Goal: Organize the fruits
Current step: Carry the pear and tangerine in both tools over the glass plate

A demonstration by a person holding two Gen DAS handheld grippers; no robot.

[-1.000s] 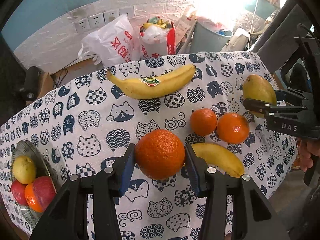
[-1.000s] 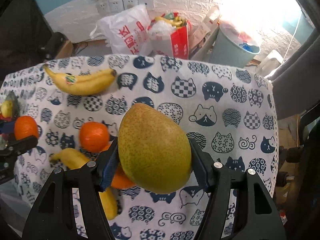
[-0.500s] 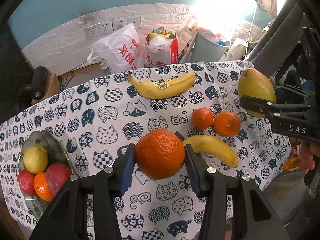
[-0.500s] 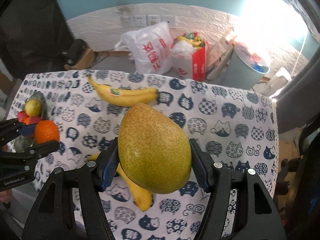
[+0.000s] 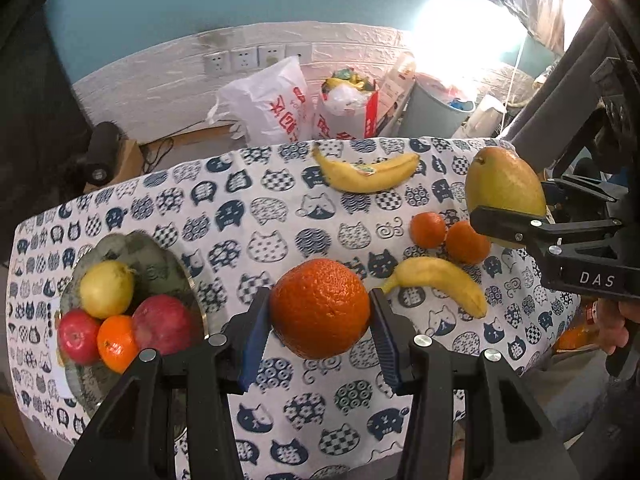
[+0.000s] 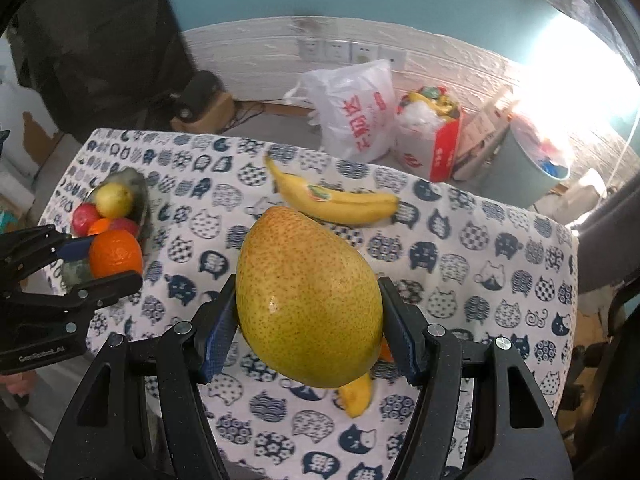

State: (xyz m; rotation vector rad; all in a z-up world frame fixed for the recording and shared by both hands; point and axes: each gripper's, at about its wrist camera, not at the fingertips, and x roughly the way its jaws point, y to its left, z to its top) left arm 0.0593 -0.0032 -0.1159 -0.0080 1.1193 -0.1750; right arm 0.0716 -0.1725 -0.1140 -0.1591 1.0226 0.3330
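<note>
My left gripper [image 5: 319, 312] is shut on a large orange [image 5: 319, 308], held above the cat-print tablecloth [image 5: 280, 216]. My right gripper [image 6: 308, 320] is shut on a yellow-green pear [image 6: 308, 296], also lifted off the table; the same pear [image 5: 505, 190] shows at the right of the left wrist view. A grey plate [image 5: 160, 264] at the left holds a yellow fruit, two red apples and a small orange. On the cloth lie a stickered banana [image 5: 366, 174], a second banana [image 5: 440, 282] and two small oranges [image 5: 450, 236].
Beyond the table's far edge stand a white plastic bag [image 5: 272, 108], a red-and-white bag [image 5: 346, 112] and a grey bin [image 5: 436, 114] against a white brick wall with sockets. A dark chair frame [image 5: 560, 120] rises at the right.
Both grippers have risen and drawn back from the table with their fruit, so more of the cloth shows. The plate at the left has come further into view.
</note>
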